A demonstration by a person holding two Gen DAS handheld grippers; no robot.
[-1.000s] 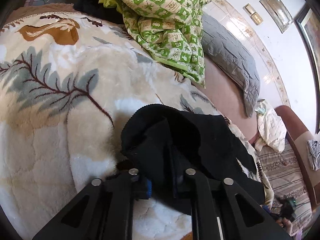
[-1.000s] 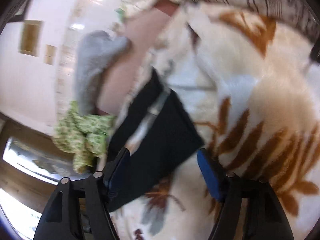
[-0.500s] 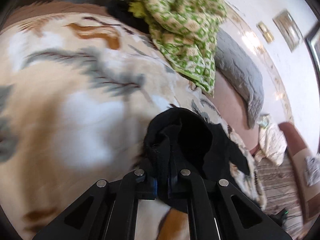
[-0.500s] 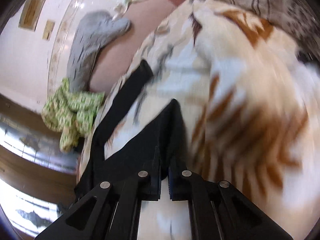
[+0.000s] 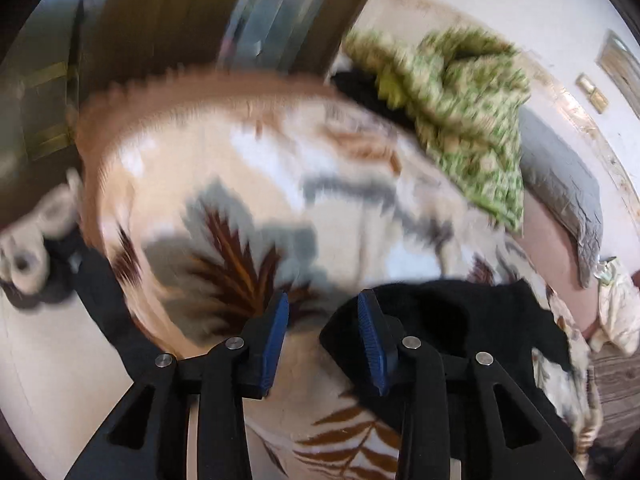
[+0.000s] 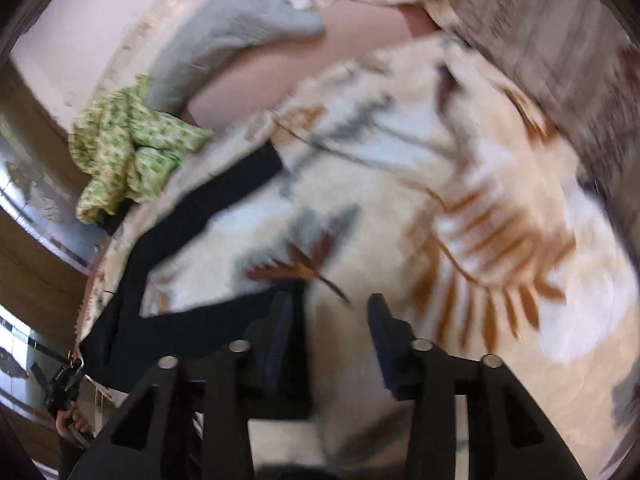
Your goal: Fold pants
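The black pants (image 5: 460, 320) lie bunched on the cream leaf-print blanket (image 5: 248, 184), at the lower right of the left wrist view. My left gripper (image 5: 323, 316) is open and empty, its right finger beside the bunched cloth. In the right wrist view the pants (image 6: 192, 224) stretch from the upper middle down to the lower left, one leg running away along the blanket (image 6: 460, 208). My right gripper (image 6: 331, 318) is open and empty, its left finger over the pants' near edge. Both views are motion-blurred.
A green patterned quilt (image 5: 460, 112) and a grey pillow (image 5: 560, 192) lie at the bed's far side. A wooden wardrobe (image 5: 168, 20) stands beyond the bed edge. A dark strap (image 5: 108, 312) hangs at the left edge. White cloth (image 5: 616, 312) lies at far right.
Both grippers were shut on the black pants half a second ago and have opened, letting go. The left gripper has swung left, so the pants now lie to its right.
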